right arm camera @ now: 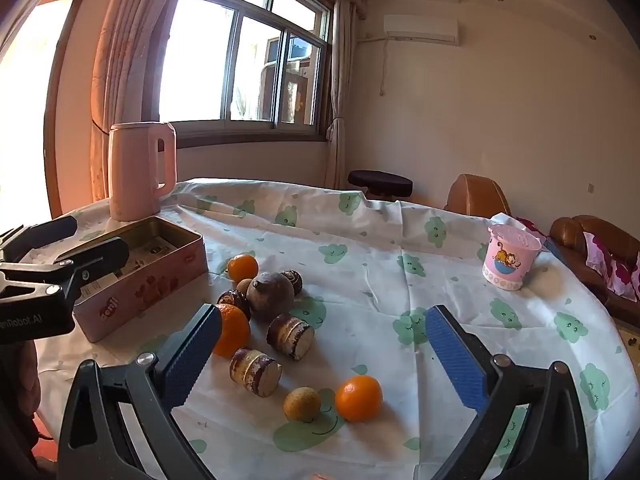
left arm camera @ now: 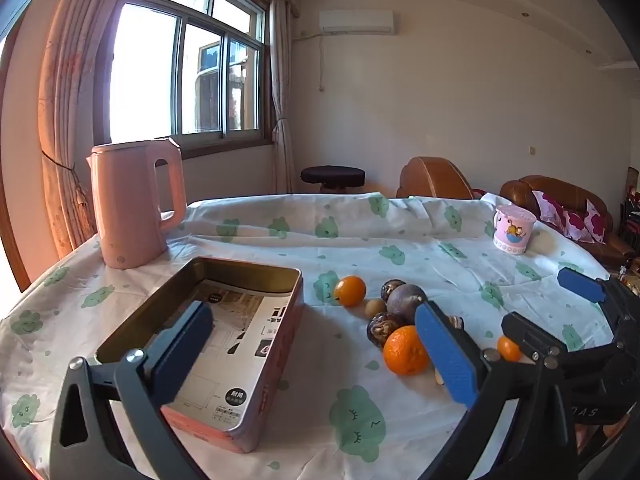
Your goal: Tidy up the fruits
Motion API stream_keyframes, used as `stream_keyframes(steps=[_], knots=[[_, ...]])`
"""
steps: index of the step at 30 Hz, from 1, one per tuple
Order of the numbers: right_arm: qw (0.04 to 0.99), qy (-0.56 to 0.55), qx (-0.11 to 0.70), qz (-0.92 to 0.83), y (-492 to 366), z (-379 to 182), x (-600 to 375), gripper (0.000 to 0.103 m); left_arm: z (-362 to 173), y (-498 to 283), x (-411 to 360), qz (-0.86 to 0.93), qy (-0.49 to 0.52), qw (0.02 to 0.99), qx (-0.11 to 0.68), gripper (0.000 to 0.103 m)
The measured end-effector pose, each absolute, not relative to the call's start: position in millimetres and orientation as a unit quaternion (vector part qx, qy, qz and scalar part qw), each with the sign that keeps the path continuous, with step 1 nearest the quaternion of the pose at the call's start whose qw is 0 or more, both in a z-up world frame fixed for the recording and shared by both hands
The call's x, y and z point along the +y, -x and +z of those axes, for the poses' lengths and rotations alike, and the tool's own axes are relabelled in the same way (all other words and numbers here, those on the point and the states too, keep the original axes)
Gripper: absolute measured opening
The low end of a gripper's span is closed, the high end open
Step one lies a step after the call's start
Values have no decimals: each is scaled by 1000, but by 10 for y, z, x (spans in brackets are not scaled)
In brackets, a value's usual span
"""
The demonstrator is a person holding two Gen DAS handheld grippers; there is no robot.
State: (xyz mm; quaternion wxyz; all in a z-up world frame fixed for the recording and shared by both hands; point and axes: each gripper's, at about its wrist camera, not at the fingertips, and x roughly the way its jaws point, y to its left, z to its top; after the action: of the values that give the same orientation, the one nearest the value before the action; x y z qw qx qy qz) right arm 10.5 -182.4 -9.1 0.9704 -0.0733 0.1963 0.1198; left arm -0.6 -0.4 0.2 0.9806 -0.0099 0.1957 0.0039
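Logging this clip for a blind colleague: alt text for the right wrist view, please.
Open right gripper hovers over scattered oranges and dark fruits on a cloud-print tablecloth. An open pink tin sits left; a pink kettle stands behind.

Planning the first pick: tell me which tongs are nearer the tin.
Left. The left tongs hang right over the tin, one finger above its open inside. The right tongs hover over the fruit beside it.

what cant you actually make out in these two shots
- Left wrist view: the left tongs' right pad hides part of the near orange and the pieces behind it.
- Right wrist view: the right tongs' left pad covers one side of an orange.
- Tin box: its near wall hides most of the inside in the right wrist view.
- Paper in the tin: print too small to read.
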Motion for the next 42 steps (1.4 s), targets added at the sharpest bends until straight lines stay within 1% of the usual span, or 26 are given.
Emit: stream_keyframes(steps=[8,16,42], knots=[[968,73,205,122,-85,-128,-1837,102,21,81,-13,4,15,980,197,103],[969,71,207,117,-79,-195,-1857,102,0,-3,4,3,14,979,204,103],[968,68,208,119,-65,-185,-1856,102,-49,-1,6,3,13,979,203,103]])
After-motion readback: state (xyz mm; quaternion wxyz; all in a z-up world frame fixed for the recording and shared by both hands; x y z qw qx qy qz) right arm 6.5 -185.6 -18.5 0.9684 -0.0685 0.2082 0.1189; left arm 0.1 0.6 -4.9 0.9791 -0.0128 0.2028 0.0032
